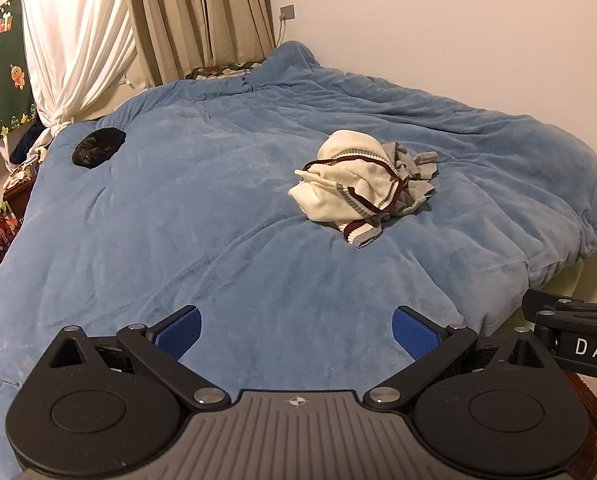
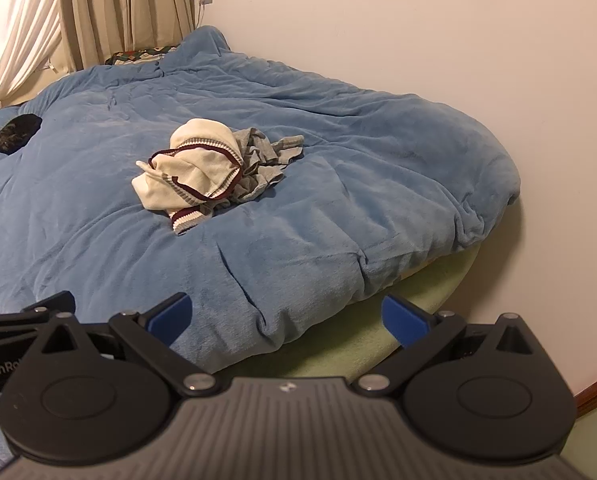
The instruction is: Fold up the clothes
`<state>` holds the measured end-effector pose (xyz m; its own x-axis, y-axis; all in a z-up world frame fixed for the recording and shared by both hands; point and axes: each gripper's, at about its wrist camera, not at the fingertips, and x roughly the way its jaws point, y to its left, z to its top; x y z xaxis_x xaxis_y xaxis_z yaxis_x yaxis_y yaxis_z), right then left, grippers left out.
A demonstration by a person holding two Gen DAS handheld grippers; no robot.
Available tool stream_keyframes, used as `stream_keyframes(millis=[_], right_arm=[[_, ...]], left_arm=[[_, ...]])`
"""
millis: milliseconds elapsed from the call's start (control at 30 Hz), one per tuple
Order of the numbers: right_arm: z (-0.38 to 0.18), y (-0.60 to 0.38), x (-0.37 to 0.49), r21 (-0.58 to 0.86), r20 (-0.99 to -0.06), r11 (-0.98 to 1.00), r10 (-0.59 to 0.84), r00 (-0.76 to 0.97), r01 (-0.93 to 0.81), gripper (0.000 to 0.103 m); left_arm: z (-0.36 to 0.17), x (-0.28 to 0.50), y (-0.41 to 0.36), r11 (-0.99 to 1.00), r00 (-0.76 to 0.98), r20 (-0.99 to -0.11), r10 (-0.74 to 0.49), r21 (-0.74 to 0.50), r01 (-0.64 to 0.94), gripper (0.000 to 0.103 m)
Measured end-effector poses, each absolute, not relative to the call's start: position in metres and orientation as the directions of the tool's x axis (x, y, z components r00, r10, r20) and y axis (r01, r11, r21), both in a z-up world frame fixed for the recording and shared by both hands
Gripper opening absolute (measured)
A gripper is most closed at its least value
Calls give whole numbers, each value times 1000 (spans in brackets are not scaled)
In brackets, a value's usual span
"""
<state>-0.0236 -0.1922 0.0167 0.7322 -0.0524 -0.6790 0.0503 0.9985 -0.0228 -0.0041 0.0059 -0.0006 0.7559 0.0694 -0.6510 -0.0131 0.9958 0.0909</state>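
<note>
A crumpled cream sweater with maroon and grey striped trim (image 1: pixel 350 184) lies in a heap on the blue bed cover (image 1: pixel 218 216), with a rumpled grey garment (image 1: pixel 416 174) tucked against its right side. The same heap shows in the right wrist view: sweater (image 2: pixel 190 176), grey garment (image 2: pixel 264 160). My left gripper (image 1: pixel 296 334) is open and empty, held near the bed's front edge, well short of the heap. My right gripper (image 2: pixel 286 320) is open and empty over the bed's front right edge. The right gripper's body shows at the left wrist view's right edge (image 1: pixel 574 332).
A black round thing (image 1: pixel 98 147) lies on the cover at far left. Curtains (image 1: pixel 170 20) hang behind the bed. A plain wall (image 2: pixel 418 32) runs along the bed's right side. A green sheet (image 2: pixel 378 320) shows under the cover's edge. Cluttered items (image 1: pixel 2 216) stand left of the bed.
</note>
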Motion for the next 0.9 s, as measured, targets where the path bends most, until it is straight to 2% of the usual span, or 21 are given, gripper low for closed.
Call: stream_keyframes(millis=[900], right_arm=[[13, -196, -17, -4, -693, 999, -41, 720, 52, 102]], left_arm=[[-3, 2, 4, 995, 746, -661, 80, 98, -20, 103]])
